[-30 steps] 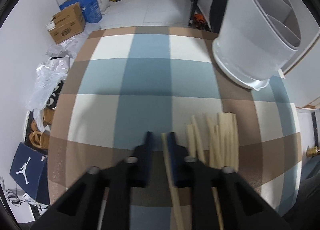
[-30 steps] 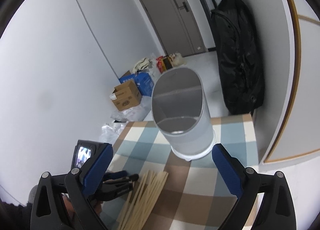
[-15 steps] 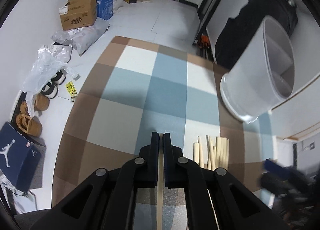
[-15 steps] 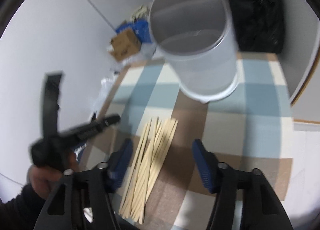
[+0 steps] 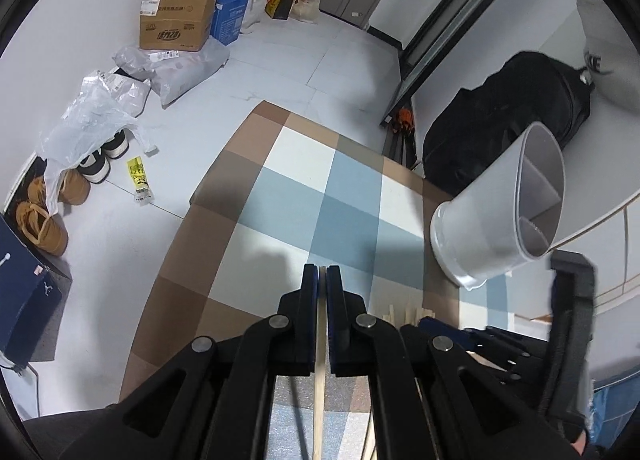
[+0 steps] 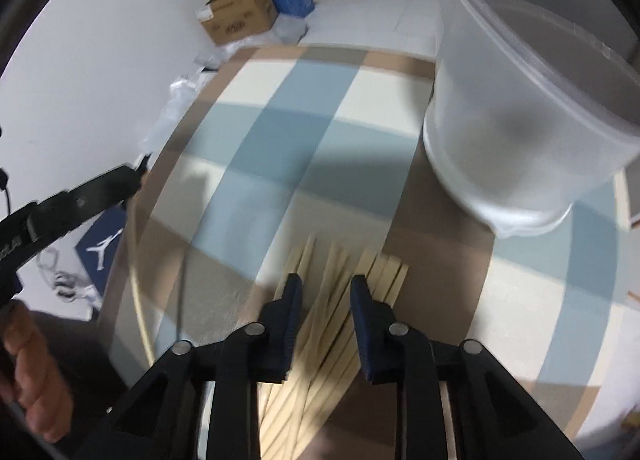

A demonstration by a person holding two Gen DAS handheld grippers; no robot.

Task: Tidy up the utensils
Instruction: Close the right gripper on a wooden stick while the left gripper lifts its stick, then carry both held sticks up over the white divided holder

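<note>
Clamping one chopstick (image 5: 319, 388), the left tool (image 5: 322, 280) hangs over the checked worktop (image 5: 280, 196); the right tool (image 6: 325, 292) is closing astride the pile (image 6: 344, 300) (pads not touching), near the holder (image 6: 520, 132).

tablecloth (image 6: 280, 132): blue, white, brown checks | chopsticks (image 6: 336, 300): pale wood | holder (image 5: 492, 236): white

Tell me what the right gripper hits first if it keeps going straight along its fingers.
Most likely the pile of chopsticks on the checked tablecloth. The right gripper points steeply down with its jaws closing around several sticks; whether the pads touch yet is unclear. The white utensil holder stands off to the right.
</note>
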